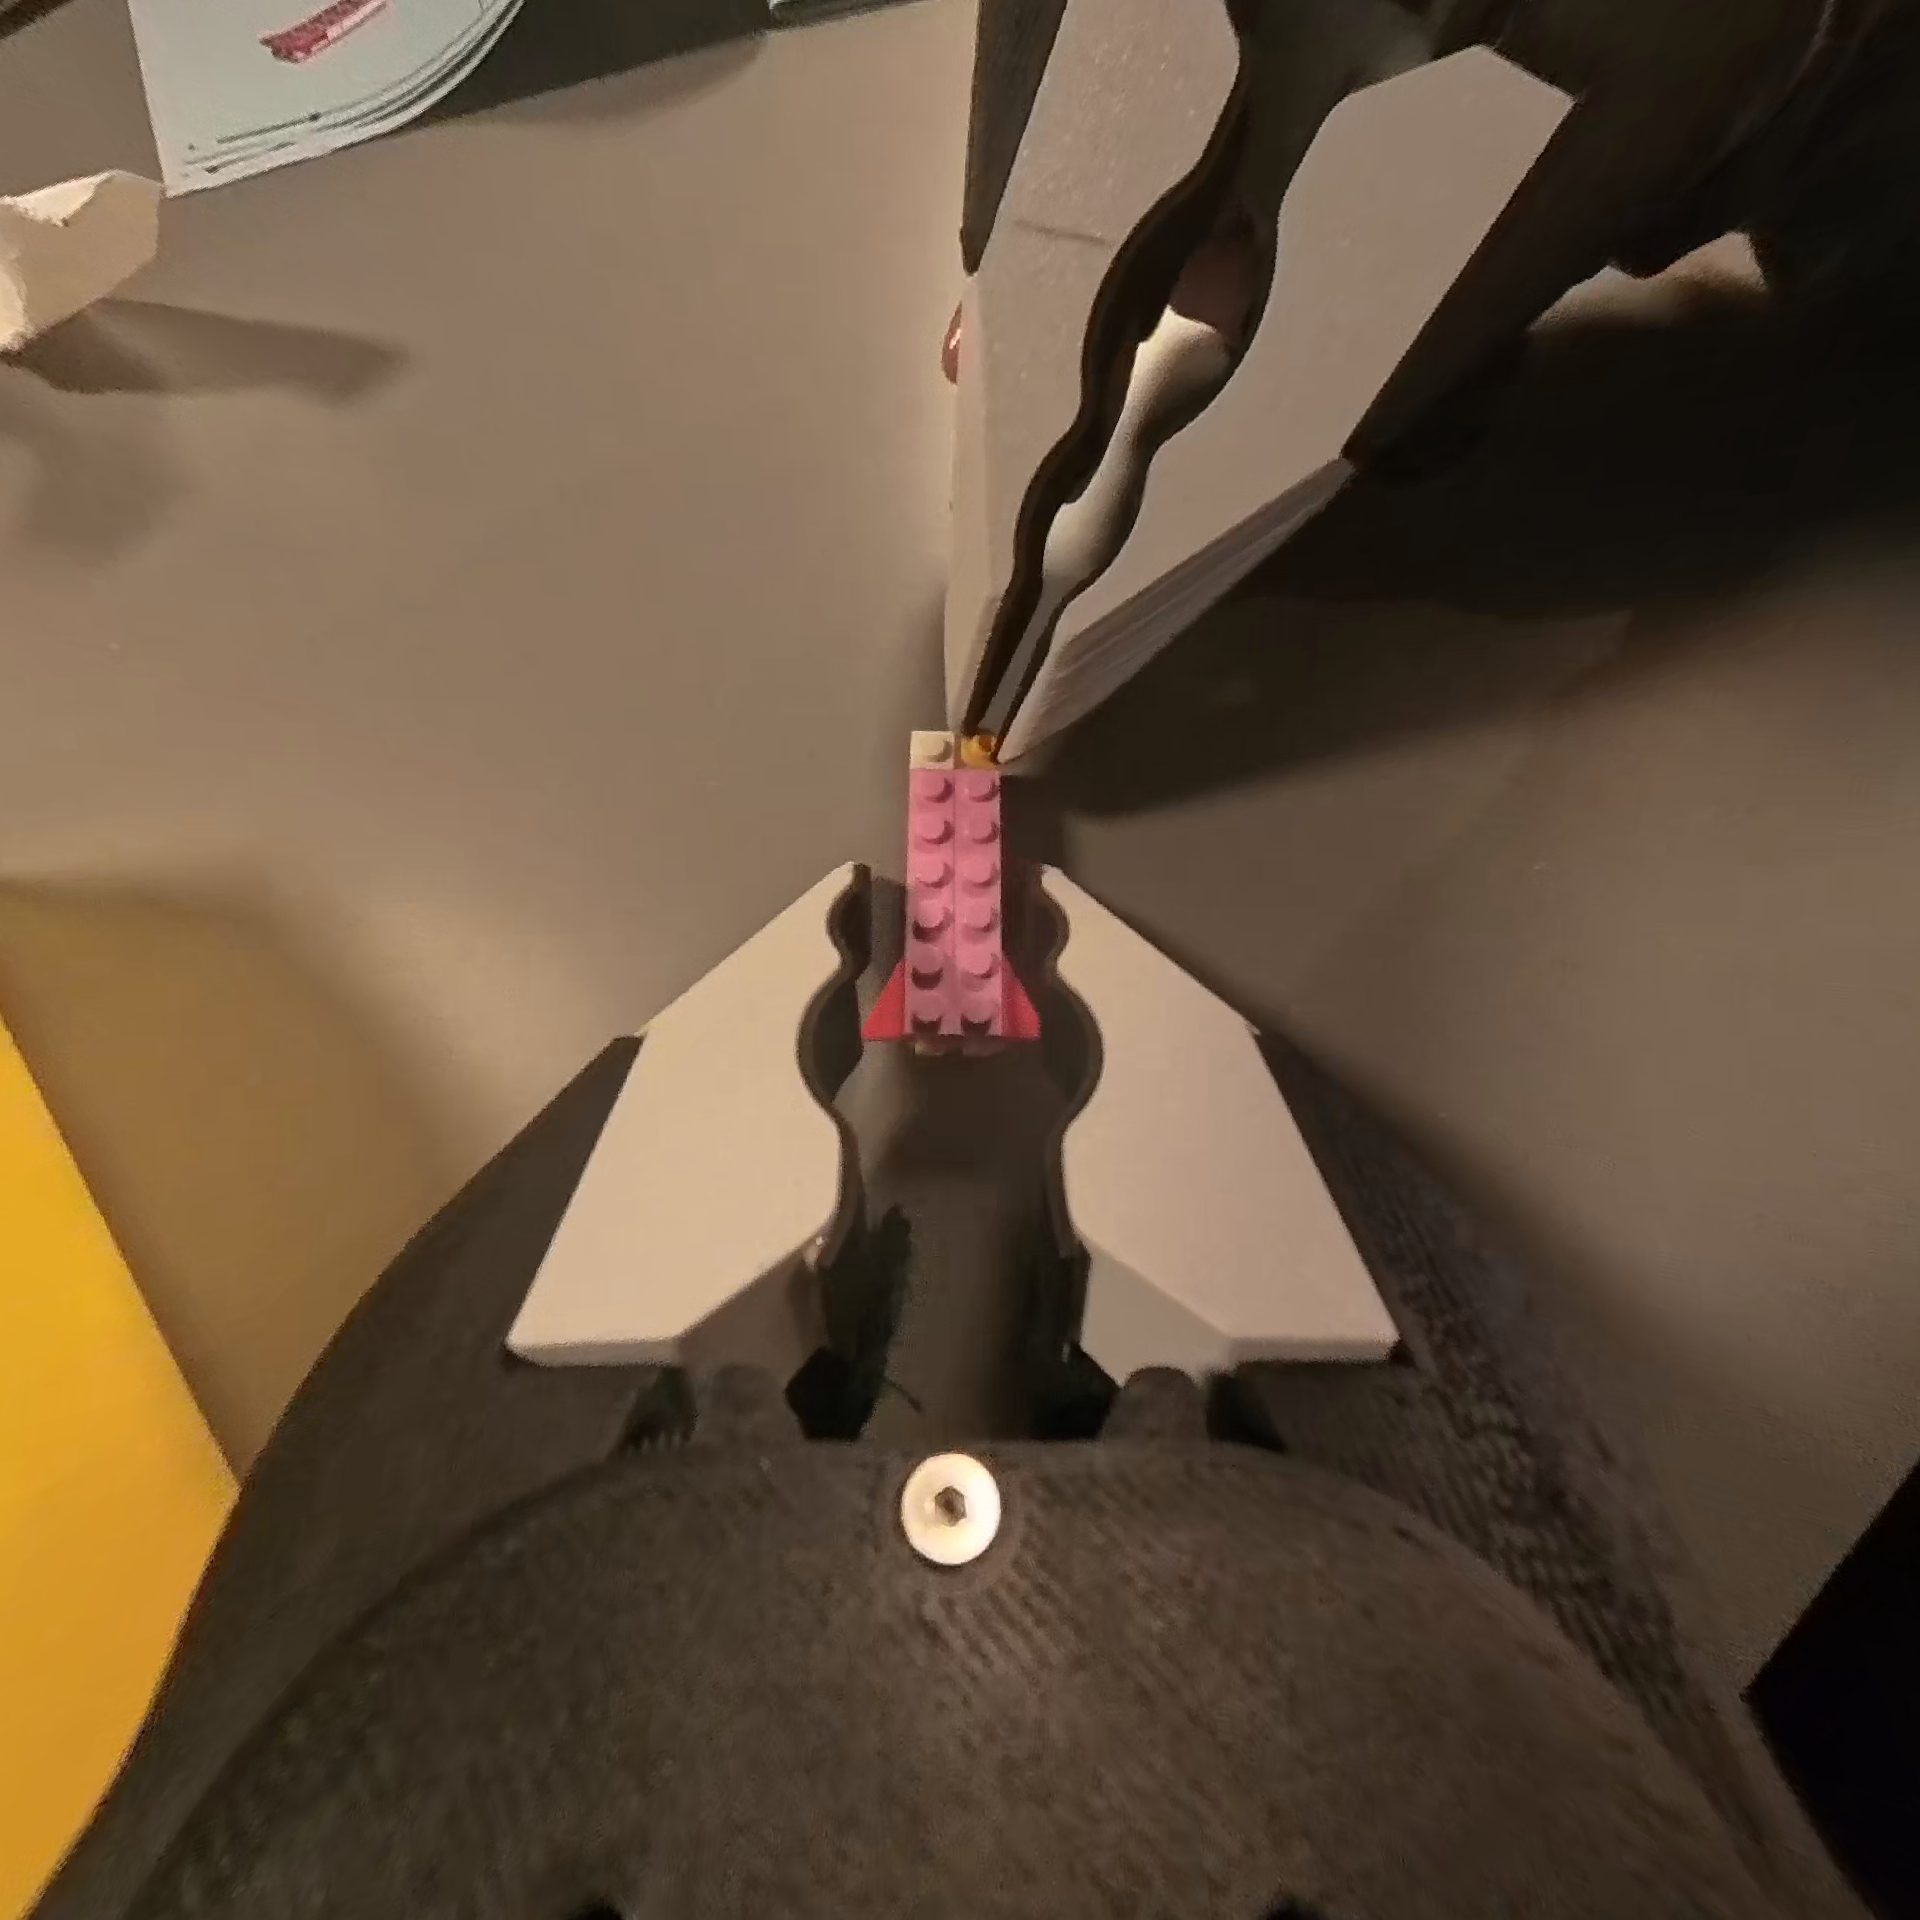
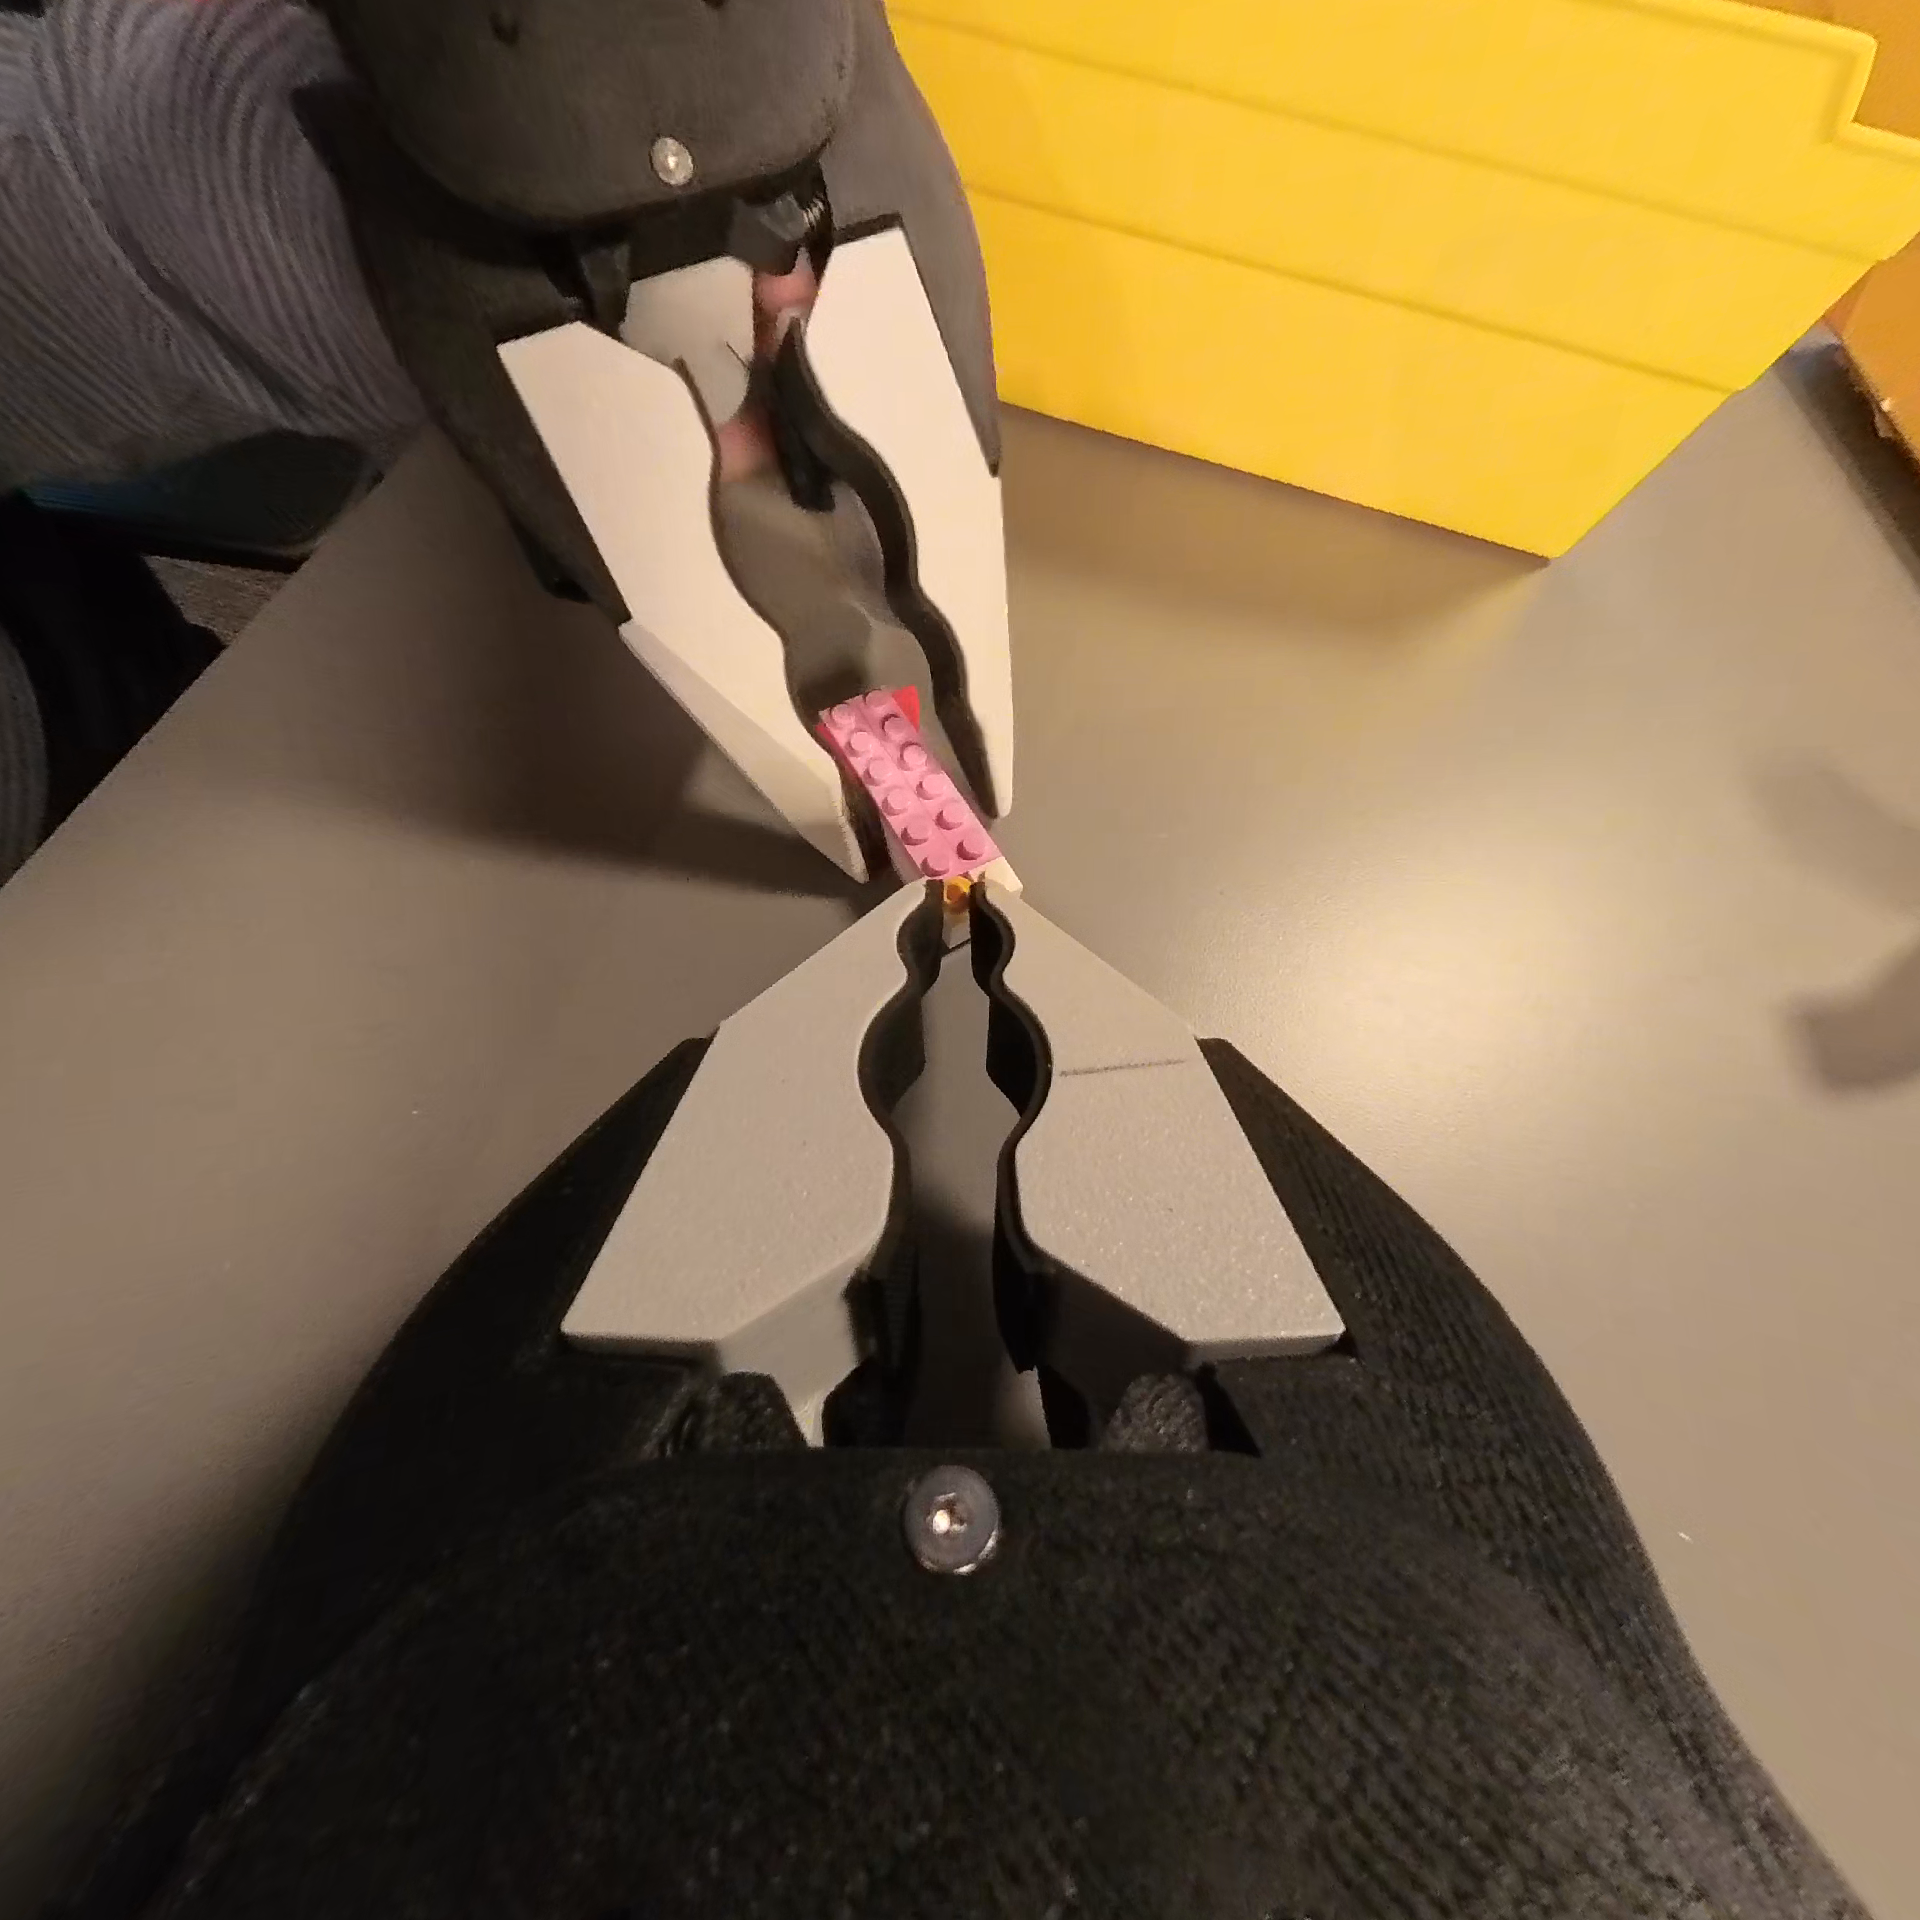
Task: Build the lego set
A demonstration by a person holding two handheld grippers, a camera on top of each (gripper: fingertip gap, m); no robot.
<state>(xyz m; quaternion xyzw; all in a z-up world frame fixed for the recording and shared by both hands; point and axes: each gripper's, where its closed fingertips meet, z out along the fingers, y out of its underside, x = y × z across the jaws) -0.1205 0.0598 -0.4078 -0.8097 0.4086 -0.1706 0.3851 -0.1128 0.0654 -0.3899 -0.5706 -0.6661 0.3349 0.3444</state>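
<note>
A small brick assembly (image 1: 954, 894) has two pink studded plates side by side, red wedges at its near end, and a white piece (image 1: 932, 750) and an orange piece (image 1: 979, 750) at its far end. My left gripper (image 1: 951, 878) is open. Its fingers stand on both sides of the pink plates, with a gap on each side. My right gripper (image 2: 961, 902) is shut on the orange piece (image 2: 958, 891) at the assembly's tip (image 2: 920, 800). It comes in from the upper right in the left wrist view (image 1: 982, 732). The left gripper (image 2: 925, 831) faces it in the right wrist view.
The grey table (image 2: 1455, 935) lies under both grippers. A yellow bin (image 2: 1403, 260) stands at the back right in the right wrist view, and yellow shows at the left edge in the left wrist view (image 1: 62, 1247). Light blue paper sheets (image 1: 312, 83) and a white crumpled object (image 1: 62, 260) lie far left. A person's sleeve (image 2: 156, 260) is behind the left gripper. My left and right fingertips are right by each other.
</note>
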